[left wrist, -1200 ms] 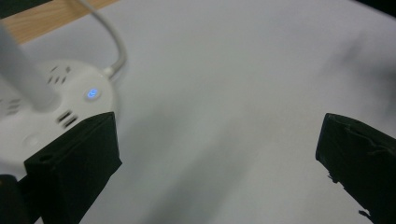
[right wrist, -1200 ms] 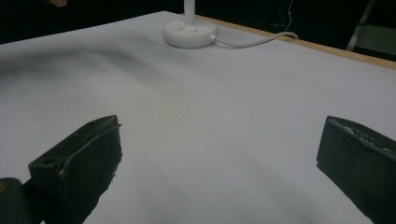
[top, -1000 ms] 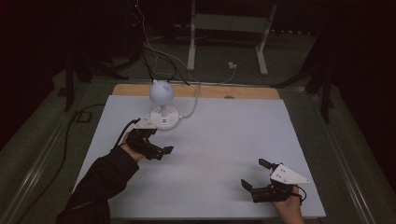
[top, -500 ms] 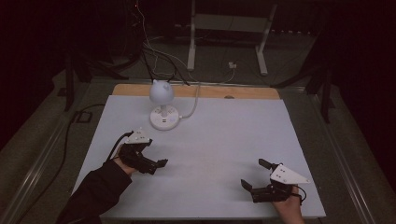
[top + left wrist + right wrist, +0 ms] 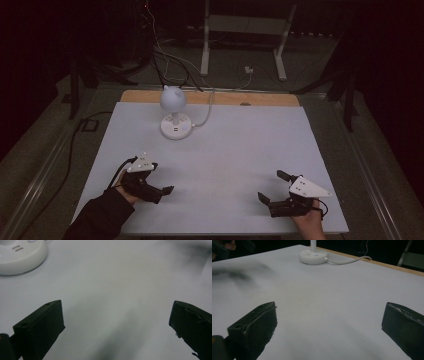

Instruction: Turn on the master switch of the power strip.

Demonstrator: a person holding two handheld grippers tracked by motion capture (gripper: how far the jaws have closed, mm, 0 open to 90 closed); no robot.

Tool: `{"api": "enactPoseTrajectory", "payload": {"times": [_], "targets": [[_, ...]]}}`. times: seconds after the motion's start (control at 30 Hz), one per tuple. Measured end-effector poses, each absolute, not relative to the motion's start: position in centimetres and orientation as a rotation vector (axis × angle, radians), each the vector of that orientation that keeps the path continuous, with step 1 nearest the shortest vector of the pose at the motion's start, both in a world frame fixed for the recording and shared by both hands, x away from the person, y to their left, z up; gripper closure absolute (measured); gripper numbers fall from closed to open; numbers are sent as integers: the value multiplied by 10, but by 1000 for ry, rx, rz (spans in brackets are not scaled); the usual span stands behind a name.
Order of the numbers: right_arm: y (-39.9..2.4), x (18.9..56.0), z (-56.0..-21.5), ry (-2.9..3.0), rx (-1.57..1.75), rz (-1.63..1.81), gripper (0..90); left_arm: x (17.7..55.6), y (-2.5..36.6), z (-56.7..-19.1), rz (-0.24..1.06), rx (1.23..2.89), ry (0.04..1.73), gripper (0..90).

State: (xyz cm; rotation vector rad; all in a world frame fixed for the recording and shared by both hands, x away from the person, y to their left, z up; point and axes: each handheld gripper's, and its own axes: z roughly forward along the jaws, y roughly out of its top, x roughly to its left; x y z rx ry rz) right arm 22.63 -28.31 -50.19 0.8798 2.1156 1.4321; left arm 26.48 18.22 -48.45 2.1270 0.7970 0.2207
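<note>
Near edge: right hand-held gripper (image 5: 275, 191) sits low over the worktop (image 5: 240, 150), jaws spread wide, nothing btwn them, prob parked out of the way. Left hand-held gripper (image 5: 159, 180) is also wide and empty, at the near-left, pointing inward across bare surface w/ the lamp base just ahead-left in its own view. Far back: small white desk lamp (image 5: 174, 112), upright on its round base near the rear edge, cord trailing off the back so it's clear of the work area. Well apart from both.

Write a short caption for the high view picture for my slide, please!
Two open hand-held grippers, left and right, rest near the front of a white table with a small white lamp.
</note>
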Motion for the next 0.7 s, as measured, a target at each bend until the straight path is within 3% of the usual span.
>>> {"api": "enactPoseTrajectory", "payload": {"times": [0.7], "targets": [[-283, 226, -502, 2122, 880, 1425, 0, 228, 214, -508, 220, 2105, 853, 2]]}}
